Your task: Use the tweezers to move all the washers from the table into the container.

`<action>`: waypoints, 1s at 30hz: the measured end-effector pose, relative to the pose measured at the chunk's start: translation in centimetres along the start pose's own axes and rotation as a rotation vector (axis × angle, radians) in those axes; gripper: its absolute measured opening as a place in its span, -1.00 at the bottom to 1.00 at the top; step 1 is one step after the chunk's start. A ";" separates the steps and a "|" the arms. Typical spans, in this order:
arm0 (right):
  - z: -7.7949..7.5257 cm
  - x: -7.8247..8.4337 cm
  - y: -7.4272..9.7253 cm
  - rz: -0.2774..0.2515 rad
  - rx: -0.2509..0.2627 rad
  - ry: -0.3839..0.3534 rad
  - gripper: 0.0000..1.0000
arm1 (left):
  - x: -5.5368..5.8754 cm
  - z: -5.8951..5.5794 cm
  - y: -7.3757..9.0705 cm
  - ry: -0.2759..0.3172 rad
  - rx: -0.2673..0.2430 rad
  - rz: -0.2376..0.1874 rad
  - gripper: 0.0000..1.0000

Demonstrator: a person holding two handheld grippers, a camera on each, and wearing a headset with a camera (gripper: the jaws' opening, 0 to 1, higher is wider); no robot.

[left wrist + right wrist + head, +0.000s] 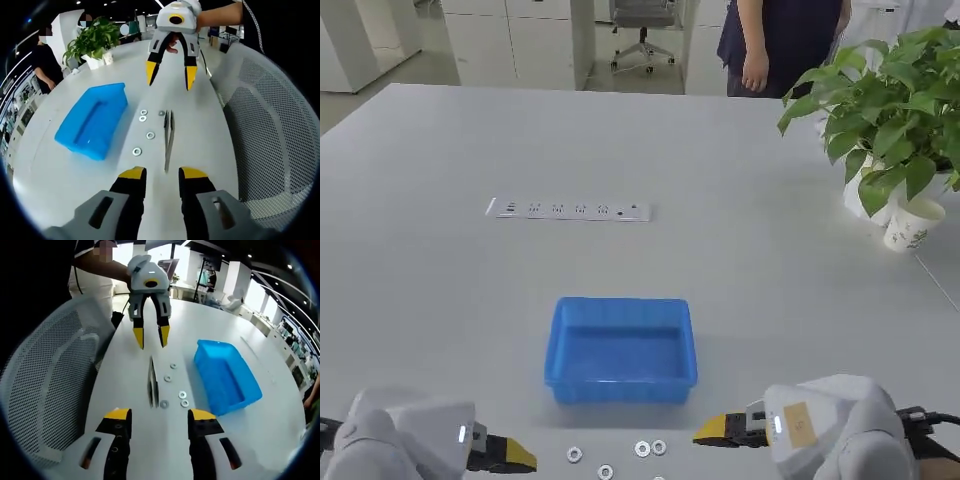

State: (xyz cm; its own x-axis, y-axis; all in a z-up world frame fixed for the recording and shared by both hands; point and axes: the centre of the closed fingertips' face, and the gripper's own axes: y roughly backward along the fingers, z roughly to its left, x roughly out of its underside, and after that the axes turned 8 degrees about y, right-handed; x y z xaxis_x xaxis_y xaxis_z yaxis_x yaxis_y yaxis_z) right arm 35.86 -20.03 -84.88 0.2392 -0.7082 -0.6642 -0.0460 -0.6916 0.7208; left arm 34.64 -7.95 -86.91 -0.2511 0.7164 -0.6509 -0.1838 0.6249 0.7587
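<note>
The left gripper (162, 175) comes up from the bottom middle of the left gripper view. Its yellow-tipped fingers (133, 173) are a little way apart and hold nothing. The right gripper (160, 416) comes up from the bottom of the right gripper view. Its fingers (118, 415) are open wider, and they hold nothing too.

The two grippers point at each other. Each one shows at the top middle of the other's view, with its fingers apart. In the head view the left gripper (510, 455) is in the bottom left corner and the right gripper (715, 430) is at the bottom right.

The tweezers (169, 140) lie flat on the white bench (440, 300) between the two grippers, and nothing touches them. In the right gripper view the tweezers (152, 382) are just above the middle.

The washers (150, 135) lie loose on the bench, just left of the tweezers in the left gripper view. In the head view the washers (642, 449) sit at the bottom middle. Just above them is the blue container (620, 303).

Farther up the bench, left of middle, is a flat power strip (570, 210). A green plant (890, 110) and a paper cup (910, 225) stand at the right edge. A person (780, 40) stands at the top.
</note>
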 end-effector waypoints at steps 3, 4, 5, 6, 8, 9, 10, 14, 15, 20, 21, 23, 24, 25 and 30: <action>0.1 -0.3 -0.7 0.001 -0.012 0.001 -0.14 | 0.1 0.2 -0.3 0.003 0.000 0.011 -0.44; 0.2 -0.3 -1.0 0.006 -0.020 0.010 -0.16 | 0.1 0.2 -0.4 0.003 0.002 0.014 -0.45; 0.2 -0.4 -1.2 0.007 -0.024 0.010 -0.18 | 0.1 0.2 -0.5 0.003 0.005 0.016 -0.47; 0.3 -0.5 -1.5 0.008 -0.029 0.008 -0.20 | 0.2 0.1 -0.6 0.007 0.009 0.022 -0.50; 0.3 -0.6 -1.8 0.008 -0.036 0.011 -0.23 | 0.4 0.1 -0.8 0.007 0.017 0.035 -0.56; 0.3 -0.6 -2.0 0.008 -0.039 0.012 -0.26 | 0.5 0.0 -0.9 0.007 0.021 0.041 -0.58; 0.3 -0.7 -2.2 0.007 -0.044 0.010 -0.28 | 0.5 0.0 -1.1 0.007 0.026 0.044 -0.58; 0.5 -0.7 -3.0 0.010 -0.058 0.006 -0.32 | 0.4 -0.2 -1.4 0.005 0.043 0.050 -0.63; 0.7 -0.6 -3.3 0.012 -0.068 0.006 -0.33 | 0.4 -0.1 -1.5 0.001 0.046 0.055 -0.63; 0.9 -0.6 -3.8 0.014 -0.086 0.003 -0.38 | 0.5 -0.3 -2.0 -0.006 0.062 0.064 -0.67; 0.9 -0.6 -3.9 0.009 -0.083 -0.004 -0.38 | 0.5 -0.4 -2.1 -0.007 0.066 0.068 -0.68; 0.9 -0.6 -4.1 0.005 -0.084 -0.010 -0.40 | 0.6 -0.5 -2.2 -0.013 0.071 0.072 -0.70; 1.0 -0.6 -4.1 0.005 -0.085 -0.012 -0.41 | 0.6 -0.5 -2.2 -0.020 0.071 0.067 -0.72; 1.0 -0.6 -4.2 0.006 -0.086 -0.011 -0.41 | 0.6 -0.5 -2.2 -0.020 0.073 0.067 -0.74; 1.2 -0.6 -4.6 0.009 -0.099 0.001 -0.43 | 0.5 -0.3 -2.4 -0.040 0.074 0.065 -0.87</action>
State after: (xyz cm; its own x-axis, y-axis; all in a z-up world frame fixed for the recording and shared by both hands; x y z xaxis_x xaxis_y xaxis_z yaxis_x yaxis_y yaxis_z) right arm 34.77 -16.57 -88.05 0.2397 -0.7144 -0.6574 0.0480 -0.6675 0.7430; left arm 34.64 -9.21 -89.00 -0.2222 0.7671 -0.6019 -0.0973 0.5968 0.7965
